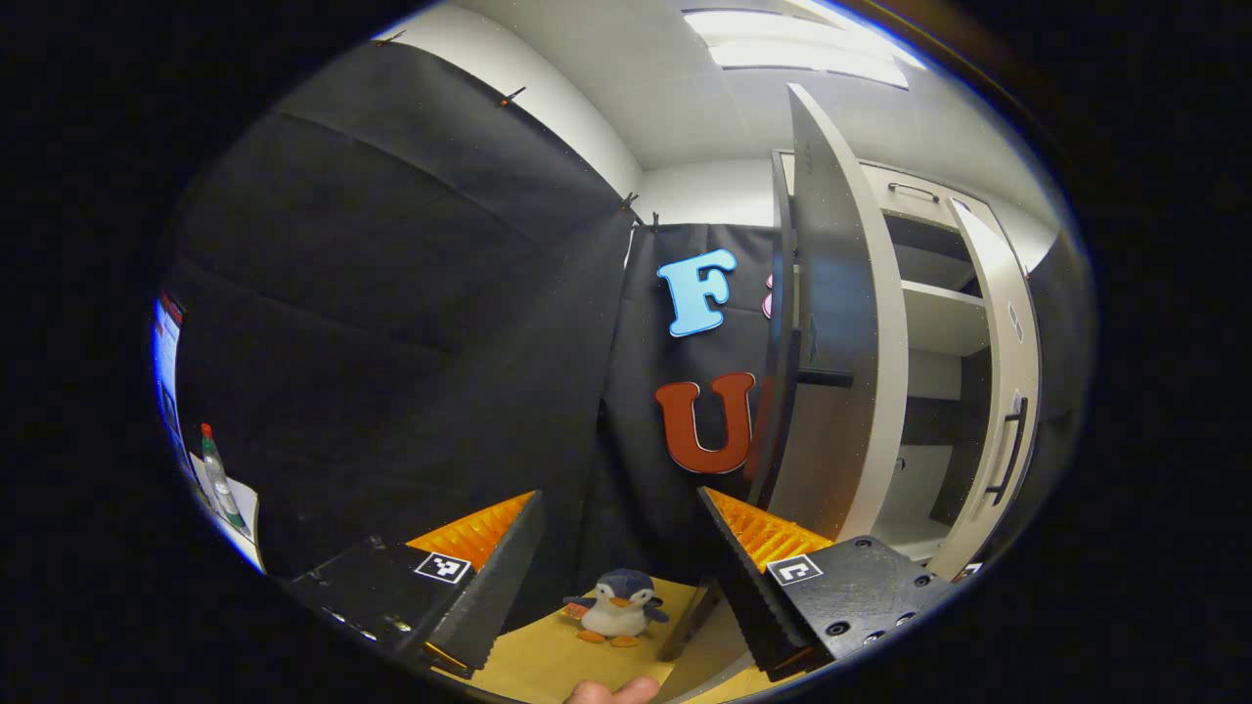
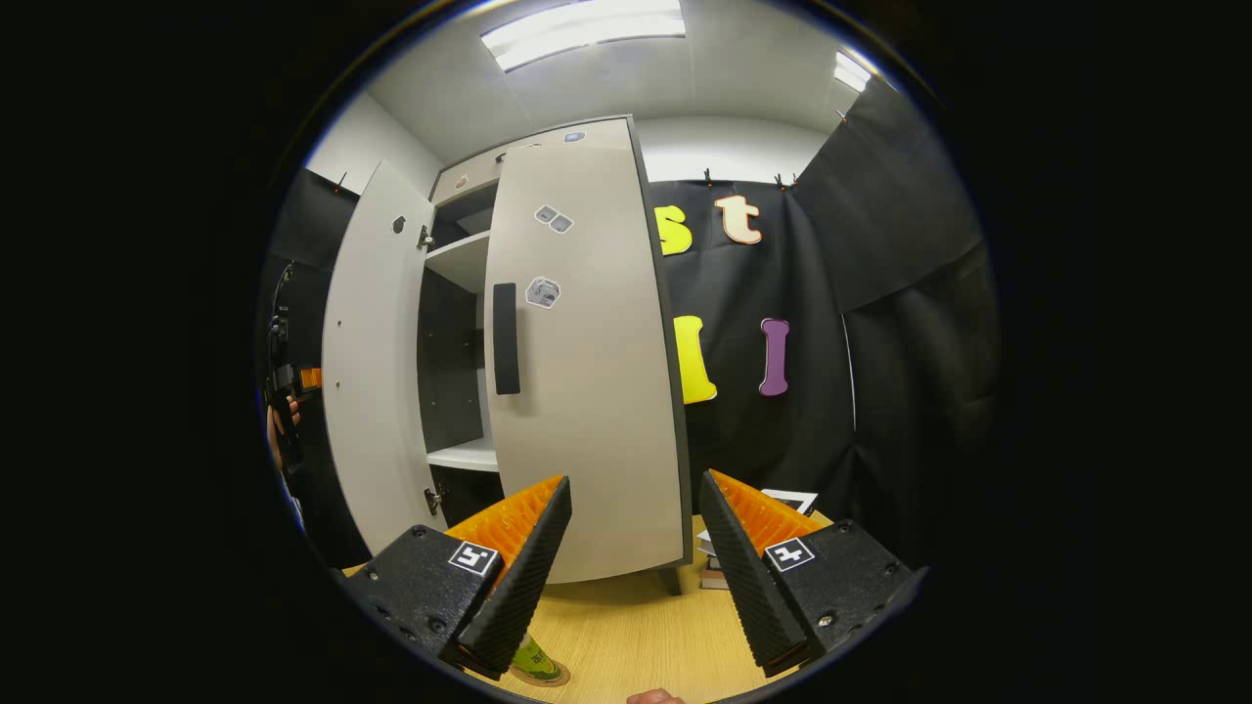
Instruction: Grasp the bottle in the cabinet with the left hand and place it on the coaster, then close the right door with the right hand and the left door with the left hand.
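In the right gripper view, the pale cabinet's right door (image 2: 587, 342) with its dark handle (image 2: 505, 337) faces me, swung partly across the opening. The left door (image 2: 377, 362) stands wide open, and bare shelves (image 2: 460, 455) show between them. My right gripper (image 2: 634, 479) is open, a short way in front of the right door. A green bottle (image 2: 536, 661) rests on a round brown coaster (image 2: 556, 677), half hidden by one finger. My left gripper (image 1: 618, 499) is open and holds nothing, left of the open left door (image 1: 841, 323). The right door (image 1: 1007, 391) appears beyond it.
A penguin plush (image 1: 616, 606) sits on the wooden table (image 1: 528, 655) below the left gripper. A clear red-capped bottle (image 1: 220, 479) stands at the far left. Books and paper (image 2: 753, 548) lie right of the cabinet. The other gripper (image 2: 284, 391), held by a hand, is beyond the left door.
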`<state>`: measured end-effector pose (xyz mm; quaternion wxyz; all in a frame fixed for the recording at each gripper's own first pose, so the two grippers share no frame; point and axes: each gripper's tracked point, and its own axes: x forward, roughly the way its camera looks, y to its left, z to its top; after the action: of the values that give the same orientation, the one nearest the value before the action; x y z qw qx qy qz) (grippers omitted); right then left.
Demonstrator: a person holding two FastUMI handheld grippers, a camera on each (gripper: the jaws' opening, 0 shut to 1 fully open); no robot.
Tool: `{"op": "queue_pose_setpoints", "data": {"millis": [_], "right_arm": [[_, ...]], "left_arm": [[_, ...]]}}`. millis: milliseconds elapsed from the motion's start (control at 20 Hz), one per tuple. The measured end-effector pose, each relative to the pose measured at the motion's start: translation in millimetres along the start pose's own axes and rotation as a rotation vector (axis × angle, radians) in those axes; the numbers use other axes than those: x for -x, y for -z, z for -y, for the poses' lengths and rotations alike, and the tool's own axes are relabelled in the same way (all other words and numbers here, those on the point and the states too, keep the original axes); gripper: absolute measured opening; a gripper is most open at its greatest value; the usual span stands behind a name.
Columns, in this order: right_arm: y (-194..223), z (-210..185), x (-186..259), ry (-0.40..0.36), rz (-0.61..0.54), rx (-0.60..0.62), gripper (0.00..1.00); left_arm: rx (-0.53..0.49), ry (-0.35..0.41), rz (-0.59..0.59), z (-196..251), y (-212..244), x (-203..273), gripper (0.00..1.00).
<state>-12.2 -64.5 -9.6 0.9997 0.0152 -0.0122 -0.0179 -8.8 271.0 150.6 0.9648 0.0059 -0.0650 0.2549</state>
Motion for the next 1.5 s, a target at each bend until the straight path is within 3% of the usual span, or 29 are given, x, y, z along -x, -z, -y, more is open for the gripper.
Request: {"op": "queue_pose_setpoints", "data": {"millis": [50,100,200,300,350,500,550,600,750,850,1050,1150,1250,1400,1500], "right_arm": [[-1,-2,-2,-0.009,-0.001,-0.003,0.81],[-1,-3,-3,-0.018,-0.003,-0.005,0.81],[-3,-3,-5,-0.019,0.002,0.002,0.81],[-4,-2,-5,-0.013,0.007,0.011,0.81],[-4,-2,-4,-0.012,0.007,0.014,0.81],[-4,-2,-2,-0.012,0.001,0.024,0.81],[-4,1,0,-0.009,0.000,0.033,0.81],[-5,4,1,-0.007,0.000,0.042,0.82],[-4,10,6,0.018,-0.005,0.069,0.81],[-4,12,9,0.030,-0.008,0.074,0.81],[-7,10,13,0.025,0.000,0.069,0.81],[-4,8,10,0.020,-0.002,0.059,0.81],[-1,3,7,0.011,-0.006,0.037,0.82],[9,-8,5,-0.012,-0.028,0.025,0.81],[17,-18,4,-0.041,-0.050,0.025,0.82]], "left_arm": [[-0.022,-0.008,0.006,2,-3,1,0.94],[-0.038,-0.010,0.010,5,-5,1,1.00],[-0.040,0.014,0.005,18,-3,7,0.99],[-0.025,0.081,-0.003,42,-1,18,0.94],[-0.010,0.121,-0.015,56,2,22,0.99],[0.039,0.243,-0.046,99,9,27,0.99],[0.047,0.285,-0.049,114,11,28,0.94],[0.052,0.317,-0.054,128,14,28,0.99],[0.039,0.431,-0.068,165,21,31,0.99],[0.022,0.459,-0.059,175,21,33,0.95],[0.007,0.496,-0.043,193,23,46,0.99],[0.013,0.514,-0.044,201,24,54,0.95],[0.021,0.501,-0.041,202,29,63,0.99],[0.063,0.507,-0.052,206,44,82,0.95],[0.066,0.484,-0.067,202,61,92,1.00]]}}
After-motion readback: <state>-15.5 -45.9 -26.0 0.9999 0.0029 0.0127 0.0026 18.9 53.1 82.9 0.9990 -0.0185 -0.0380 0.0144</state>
